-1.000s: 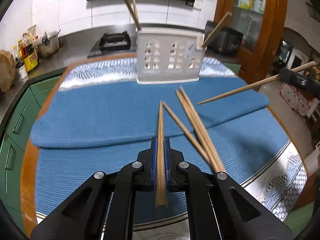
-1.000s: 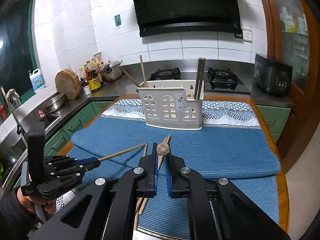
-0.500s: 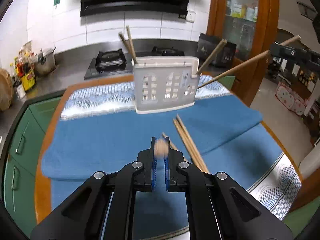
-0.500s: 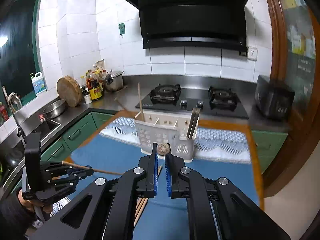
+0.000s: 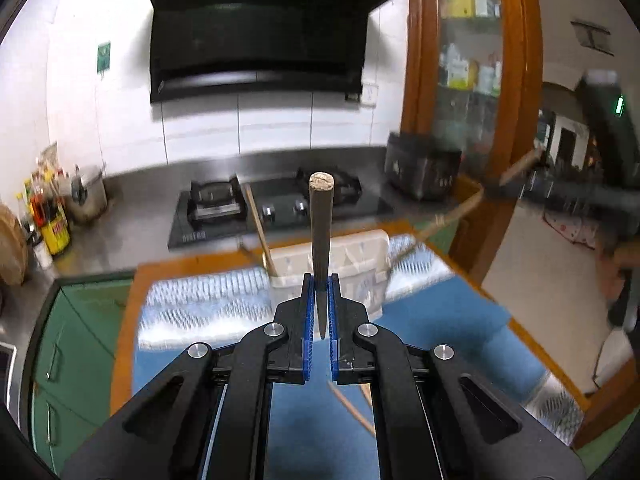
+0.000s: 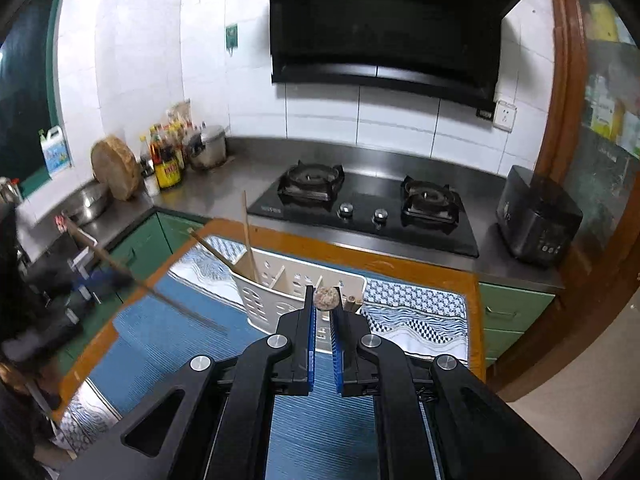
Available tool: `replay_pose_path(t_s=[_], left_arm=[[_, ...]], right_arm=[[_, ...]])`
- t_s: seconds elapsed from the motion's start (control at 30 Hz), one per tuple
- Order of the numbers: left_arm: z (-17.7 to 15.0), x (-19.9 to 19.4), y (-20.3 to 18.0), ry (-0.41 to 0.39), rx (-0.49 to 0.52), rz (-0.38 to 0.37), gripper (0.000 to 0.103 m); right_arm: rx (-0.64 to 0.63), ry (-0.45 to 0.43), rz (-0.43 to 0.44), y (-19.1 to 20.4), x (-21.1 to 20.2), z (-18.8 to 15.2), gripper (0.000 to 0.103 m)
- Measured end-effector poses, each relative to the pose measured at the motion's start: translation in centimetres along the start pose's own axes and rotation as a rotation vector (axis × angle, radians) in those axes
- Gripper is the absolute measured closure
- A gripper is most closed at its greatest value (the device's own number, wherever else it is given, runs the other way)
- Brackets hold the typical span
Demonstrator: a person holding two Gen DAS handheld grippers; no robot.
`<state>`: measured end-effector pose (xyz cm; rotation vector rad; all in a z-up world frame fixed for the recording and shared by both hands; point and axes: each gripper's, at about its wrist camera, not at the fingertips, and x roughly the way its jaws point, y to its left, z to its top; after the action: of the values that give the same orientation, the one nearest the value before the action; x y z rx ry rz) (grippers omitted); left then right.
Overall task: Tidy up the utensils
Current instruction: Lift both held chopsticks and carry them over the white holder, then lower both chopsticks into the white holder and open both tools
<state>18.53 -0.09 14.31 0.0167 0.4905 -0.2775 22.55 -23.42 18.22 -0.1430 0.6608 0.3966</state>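
On the blue mat (image 6: 168,344), one rack (image 6: 280,292) holds two chopsticks (image 6: 247,236); each gripper, left (image 5: 320,304) and right (image 6: 325,312), pinches one chopstick, loose ones (image 5: 352,410) showing only left.

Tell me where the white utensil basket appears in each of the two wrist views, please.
Left wrist view: the white utensil basket stands at centre, just beyond the left gripper, partly hidden by its chopstick.
Right wrist view: the basket is at centre, slightly left, behind the right gripper.
Shared landmark: the black gas stove behind the basket.
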Motion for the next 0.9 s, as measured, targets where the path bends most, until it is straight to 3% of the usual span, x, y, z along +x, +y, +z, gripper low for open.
replay_pose_path(t_s=[0.17, 0.37, 0.57, 0.9], left_arm=[[3.8, 1.2, 0.3, -0.046, -0.003, 0.025, 0.098], [5.6, 4.4, 1.3, -0.039, -0.027, 0.054, 0.098], [5.1, 9.5, 2.6, 0.064, -0.073, 0.048, 0.098], [3.2, 13.4, 3.7, 0.168, -0.112, 0.028, 0.098]], right_arm=[[-0.024, 0.062, -0.016, -0.2, 3.1, 0.4, 0.096], [-0.027, 0.098, -0.009, -0.3, 5.5, 0.4, 0.096], [-0.036, 0.134, -0.016, -0.3, 7.3, 0.1, 0.096], [-0.023, 0.145, -0.013, -0.7, 8.9, 0.2, 0.096]])
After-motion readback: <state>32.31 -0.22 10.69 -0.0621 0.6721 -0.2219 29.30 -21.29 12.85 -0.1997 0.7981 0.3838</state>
